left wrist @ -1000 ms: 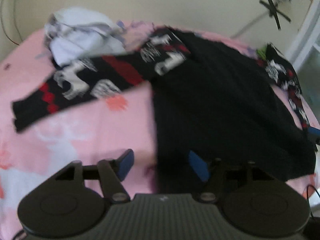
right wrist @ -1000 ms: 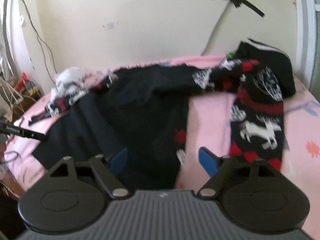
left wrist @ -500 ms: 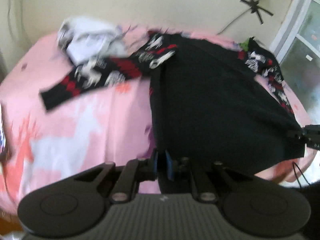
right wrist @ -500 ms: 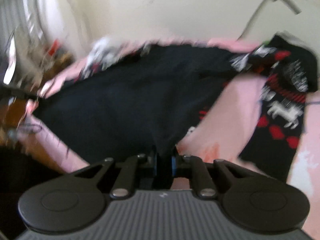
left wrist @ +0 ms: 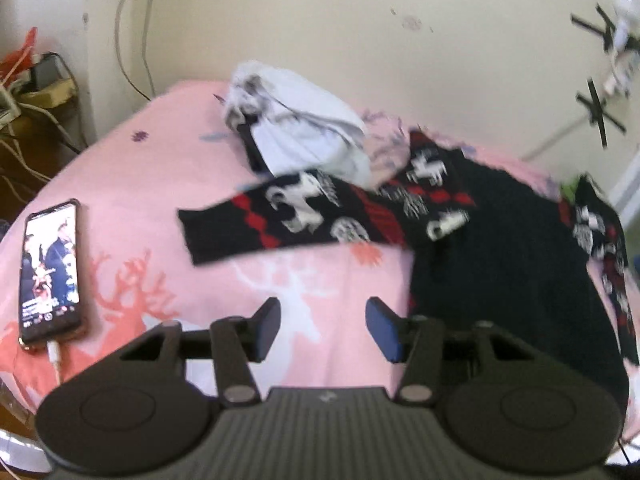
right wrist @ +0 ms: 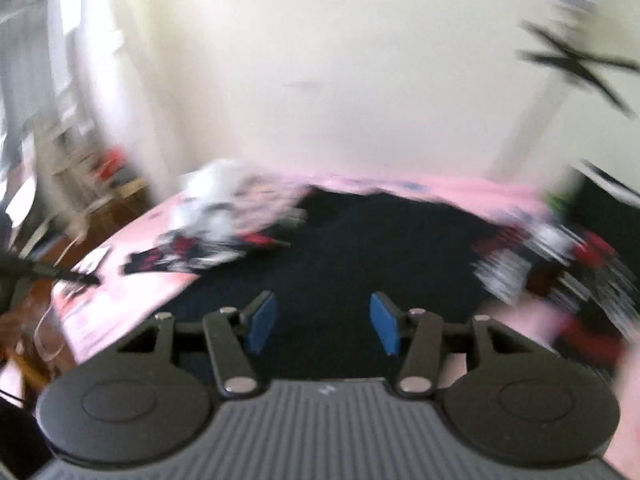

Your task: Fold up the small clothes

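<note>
On pink bedsheet (left wrist: 168, 184): black patterned sweater (left wrist: 500, 248), spread flat, one sleeve (left wrist: 288, 216) reaching toward phone (left wrist: 50, 272); white garment heap (left wrist: 304, 136) behind; left gripper (left wrist: 322, 326) and right gripper (right wrist: 322, 322), jaws just opened, nothing between them, right view blurred, seemingly above the sweater.
</note>
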A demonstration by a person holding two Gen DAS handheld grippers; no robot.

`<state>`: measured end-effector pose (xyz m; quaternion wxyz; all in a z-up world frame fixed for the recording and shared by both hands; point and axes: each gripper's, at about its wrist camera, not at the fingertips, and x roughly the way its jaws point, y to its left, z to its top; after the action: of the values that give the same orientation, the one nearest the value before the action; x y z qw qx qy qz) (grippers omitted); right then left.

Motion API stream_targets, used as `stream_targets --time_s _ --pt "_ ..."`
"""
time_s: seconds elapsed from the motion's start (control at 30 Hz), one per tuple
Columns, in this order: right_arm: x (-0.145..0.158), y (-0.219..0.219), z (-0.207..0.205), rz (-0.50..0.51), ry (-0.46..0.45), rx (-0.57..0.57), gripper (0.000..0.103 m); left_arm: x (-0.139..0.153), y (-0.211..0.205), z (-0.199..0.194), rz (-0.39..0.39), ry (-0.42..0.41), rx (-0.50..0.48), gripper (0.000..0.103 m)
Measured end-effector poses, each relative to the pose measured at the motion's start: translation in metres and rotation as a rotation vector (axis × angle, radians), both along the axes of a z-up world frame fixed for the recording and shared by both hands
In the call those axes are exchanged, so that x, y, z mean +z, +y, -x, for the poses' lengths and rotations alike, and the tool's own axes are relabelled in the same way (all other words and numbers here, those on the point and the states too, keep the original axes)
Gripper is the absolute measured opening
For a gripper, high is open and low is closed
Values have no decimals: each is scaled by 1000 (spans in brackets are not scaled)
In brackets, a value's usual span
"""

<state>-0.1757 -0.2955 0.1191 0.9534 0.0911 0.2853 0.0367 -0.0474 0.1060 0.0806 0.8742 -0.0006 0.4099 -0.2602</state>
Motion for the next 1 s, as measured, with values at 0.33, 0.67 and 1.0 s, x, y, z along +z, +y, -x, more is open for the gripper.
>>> stream_targets --time_s 0.33,0.67,1.0 --pt "-24 228 -194 250 21 638 46 -25 86 21 72 26 132 49" --pt "-82 320 -274 361 126 761 0 -40 139 35 136 52 239 53" --pt "137 196 -277 -54 -294 493 0 -18 109 17 156 -20 181 53"
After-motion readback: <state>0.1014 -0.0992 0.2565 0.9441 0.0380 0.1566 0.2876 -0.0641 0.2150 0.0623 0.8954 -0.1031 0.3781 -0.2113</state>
